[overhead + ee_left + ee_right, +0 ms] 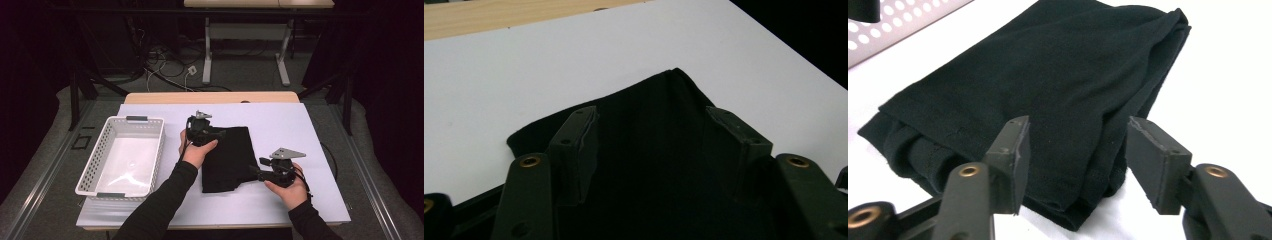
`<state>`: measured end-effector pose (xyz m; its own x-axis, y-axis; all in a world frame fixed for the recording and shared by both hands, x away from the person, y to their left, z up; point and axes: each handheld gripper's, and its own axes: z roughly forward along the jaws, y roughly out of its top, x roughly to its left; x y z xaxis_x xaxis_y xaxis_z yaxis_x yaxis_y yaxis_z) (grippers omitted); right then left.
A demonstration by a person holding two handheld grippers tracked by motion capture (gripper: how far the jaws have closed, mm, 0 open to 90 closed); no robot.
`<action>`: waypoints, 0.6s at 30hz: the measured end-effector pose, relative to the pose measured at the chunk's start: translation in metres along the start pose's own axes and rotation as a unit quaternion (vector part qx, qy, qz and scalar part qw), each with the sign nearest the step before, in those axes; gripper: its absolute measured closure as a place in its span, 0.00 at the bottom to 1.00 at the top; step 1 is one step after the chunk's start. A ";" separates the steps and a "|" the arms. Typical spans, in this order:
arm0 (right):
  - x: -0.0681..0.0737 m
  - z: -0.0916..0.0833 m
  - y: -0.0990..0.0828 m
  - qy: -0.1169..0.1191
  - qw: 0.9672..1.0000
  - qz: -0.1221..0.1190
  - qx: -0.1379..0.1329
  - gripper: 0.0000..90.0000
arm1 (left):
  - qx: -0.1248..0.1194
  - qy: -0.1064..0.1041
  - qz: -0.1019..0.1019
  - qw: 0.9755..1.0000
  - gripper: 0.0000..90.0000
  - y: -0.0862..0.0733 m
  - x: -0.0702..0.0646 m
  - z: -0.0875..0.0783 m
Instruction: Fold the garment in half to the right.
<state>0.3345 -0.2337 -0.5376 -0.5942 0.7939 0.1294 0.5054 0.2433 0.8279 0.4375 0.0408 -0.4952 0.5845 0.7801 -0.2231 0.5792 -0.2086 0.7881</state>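
Note:
A folded black cloth (227, 160) lies on the white mat (290, 125) in the middle of the table. My left gripper (221, 133) sits at the cloth's far left corner, pointing right over it. In the left gripper view the jaws (651, 115) stand apart, open, with the cloth (649, 160) lying flat beneath and between them. My right gripper (253, 171) is at the cloth's near right edge, pointing left. In the right gripper view its jaws (1080, 125) are open, straddling the folded edge of the cloth (1048, 65) without pressing on it.
A white perforated basket (159, 150) stands empty at the left of the mat; its wall (913, 22) appears in the right gripper view. A wooden table edge (210, 97) runs along the back. Bare white mat lies right of the cloth.

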 end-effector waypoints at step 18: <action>0.001 0.003 0.000 -0.001 1.000 -0.004 -0.002 0.35 | 0.002 -0.017 -0.038 0.999 0.30 -0.032 0.012 -0.020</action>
<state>0.3360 -0.2315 -0.5393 -0.5959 0.7938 0.1219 0.4986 0.2467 0.8310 0.4146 0.0693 -0.5115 0.5579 0.7732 -0.3015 0.6251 -0.1525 0.7655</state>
